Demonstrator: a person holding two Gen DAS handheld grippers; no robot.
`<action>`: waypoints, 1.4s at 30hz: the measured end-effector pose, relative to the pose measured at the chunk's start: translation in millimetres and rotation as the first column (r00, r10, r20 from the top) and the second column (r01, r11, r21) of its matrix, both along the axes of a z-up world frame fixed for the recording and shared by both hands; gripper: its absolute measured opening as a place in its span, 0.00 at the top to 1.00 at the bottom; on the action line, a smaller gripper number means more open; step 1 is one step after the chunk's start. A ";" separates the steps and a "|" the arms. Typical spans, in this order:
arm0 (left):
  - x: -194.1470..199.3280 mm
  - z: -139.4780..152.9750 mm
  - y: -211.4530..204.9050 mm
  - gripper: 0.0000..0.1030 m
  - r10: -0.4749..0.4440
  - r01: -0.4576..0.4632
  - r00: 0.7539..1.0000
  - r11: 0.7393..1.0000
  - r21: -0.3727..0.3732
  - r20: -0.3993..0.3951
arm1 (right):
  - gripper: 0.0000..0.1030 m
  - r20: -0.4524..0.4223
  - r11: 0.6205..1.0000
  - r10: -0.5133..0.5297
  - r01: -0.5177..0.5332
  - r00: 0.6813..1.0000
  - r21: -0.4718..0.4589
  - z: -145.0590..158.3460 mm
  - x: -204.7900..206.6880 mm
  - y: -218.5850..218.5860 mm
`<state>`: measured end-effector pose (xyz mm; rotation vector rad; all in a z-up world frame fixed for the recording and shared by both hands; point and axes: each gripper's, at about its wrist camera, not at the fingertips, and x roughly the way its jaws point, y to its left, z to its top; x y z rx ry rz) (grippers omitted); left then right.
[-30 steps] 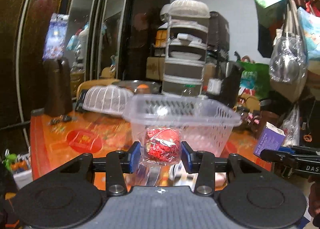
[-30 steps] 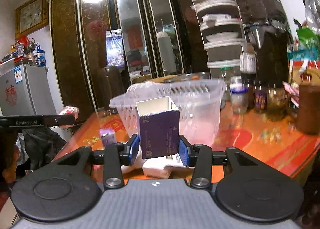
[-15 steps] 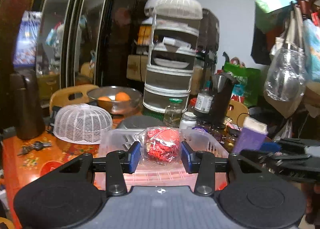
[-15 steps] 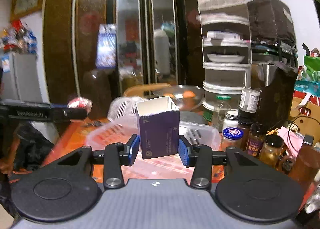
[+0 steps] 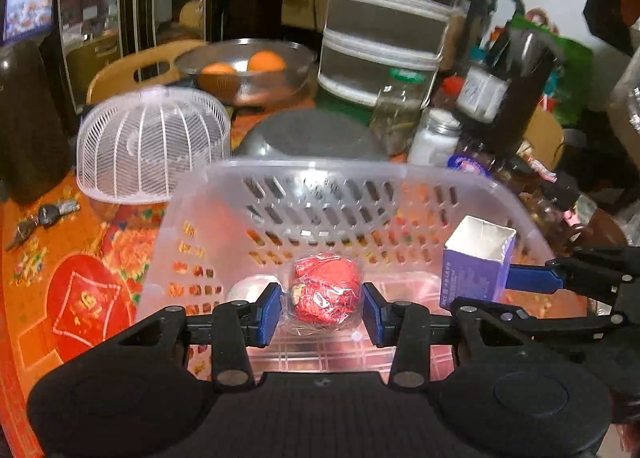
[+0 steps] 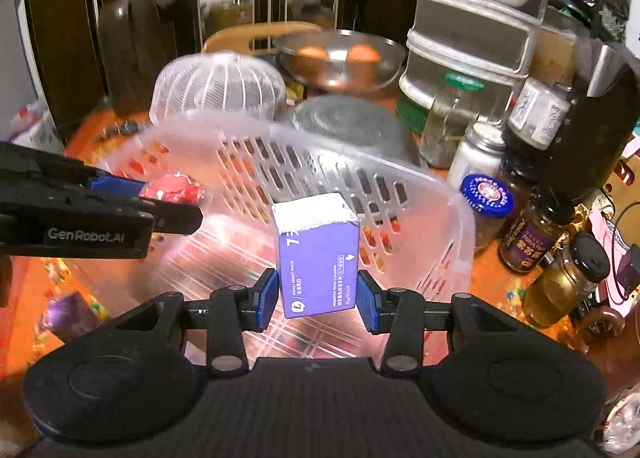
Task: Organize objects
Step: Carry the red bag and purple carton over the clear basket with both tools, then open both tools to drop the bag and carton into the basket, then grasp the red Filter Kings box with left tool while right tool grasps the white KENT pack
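Note:
My left gripper (image 5: 320,308) is shut on a red foil-wrapped ball in clear plastic (image 5: 325,294) and holds it above the inside of a clear slotted plastic basket (image 5: 280,174). My right gripper (image 6: 318,298) is shut on a small purple box (image 6: 318,262) with an open white top, also held over the basket (image 6: 452,194). The purple box (image 5: 476,262) and the right gripper show at the right of the left wrist view. The red ball (image 6: 174,188) and the left gripper show at the left of the right wrist view. A white object (image 5: 248,288) lies in the basket.
The basket stands on an orange patterned table (image 5: 80,298). Behind it are a white mesh dome cover (image 5: 152,146), a grey lid (image 5: 308,138), a metal bowl with oranges (image 5: 244,66), a stacked container tower (image 5: 384,38), and jars (image 6: 556,234) to the right. Keys (image 5: 44,214) lie at left.
Both grippers have moved forward and tilted down over the basket with their objects still held. The basket's inside now shows below both.

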<state>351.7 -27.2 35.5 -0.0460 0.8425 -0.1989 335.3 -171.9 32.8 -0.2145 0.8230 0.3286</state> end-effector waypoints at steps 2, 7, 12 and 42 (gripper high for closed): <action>1.1 -3.7 -0.5 0.55 -0.001 0.001 1.000 1.000 0.011 -0.015 | 0.56 -0.014 1.000 -0.001 0.001 1.000 -0.011 -3.1 5.0 1.4; 7.9 -13.2 0.8 0.55 0.010 -0.008 0.999 0.999 0.032 -0.043 | 0.56 -0.032 1.000 0.006 -0.007 0.999 -0.020 -7.5 8.2 2.5; 9.2 -18.5 -0.2 0.55 0.020 -0.018 0.999 0.999 0.044 -0.037 | 0.55 -0.029 1.000 0.008 -0.009 1.000 -0.027 -9.2 9.8 3.5; -242.8 -63.2 29.3 0.00 0.039 -0.027 0.944 0.999 -0.040 0.329 | 0.00 0.331 0.932 -0.179 0.052 0.926 0.358 -72.0 -218.6 -81.4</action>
